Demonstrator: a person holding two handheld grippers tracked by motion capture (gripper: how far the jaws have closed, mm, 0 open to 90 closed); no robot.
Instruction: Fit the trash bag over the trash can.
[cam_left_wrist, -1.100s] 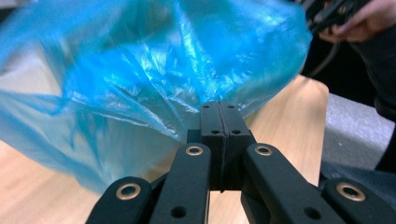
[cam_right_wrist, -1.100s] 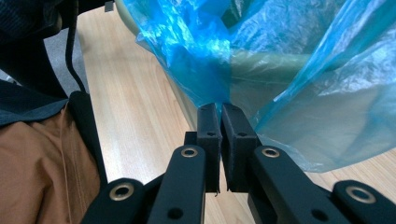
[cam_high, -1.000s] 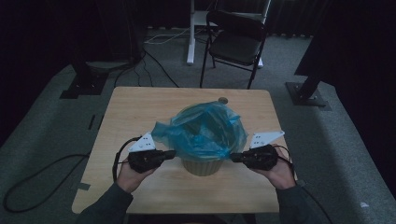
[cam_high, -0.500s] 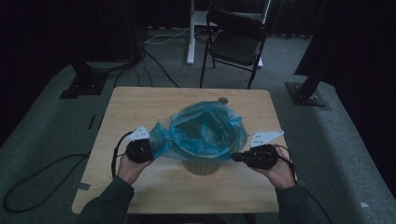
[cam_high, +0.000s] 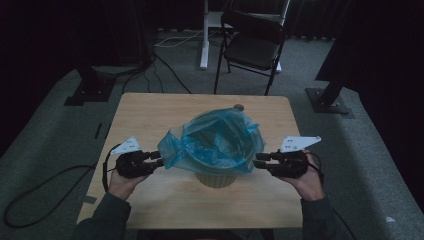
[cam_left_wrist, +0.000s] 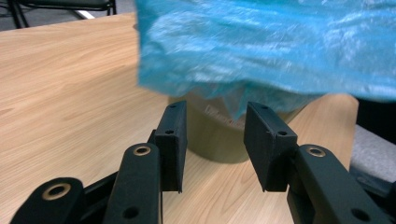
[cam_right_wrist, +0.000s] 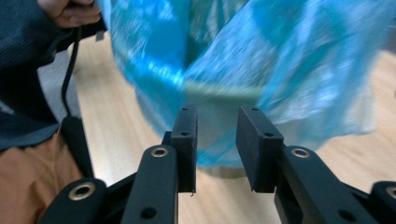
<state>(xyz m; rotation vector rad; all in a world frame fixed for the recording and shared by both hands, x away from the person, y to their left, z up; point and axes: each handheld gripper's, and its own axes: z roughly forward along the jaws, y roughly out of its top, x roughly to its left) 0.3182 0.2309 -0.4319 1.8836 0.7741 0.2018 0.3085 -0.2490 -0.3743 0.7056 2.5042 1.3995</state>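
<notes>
A beige bin stands mid-table, lined with a blue plastic bag whose edge hangs over the rim. My left gripper sits level at the bag's left flap, and its jaws have just been opening. In the left gripper view it is open, with nothing between the pads, and the bag hangs just beyond above the bin. My right gripper is at the bag's right edge. It has also just been opening, pads empty, with the bag close ahead.
The wooden table carries a small round thing behind the bin. A black folding chair and a white post stand past the far edge. Stand bases and cables lie on the carpet.
Both grippers were shut on the bag's edges and have let go. The left one moved outward to the left, and the bag now lies spread over the bin's rim.
</notes>
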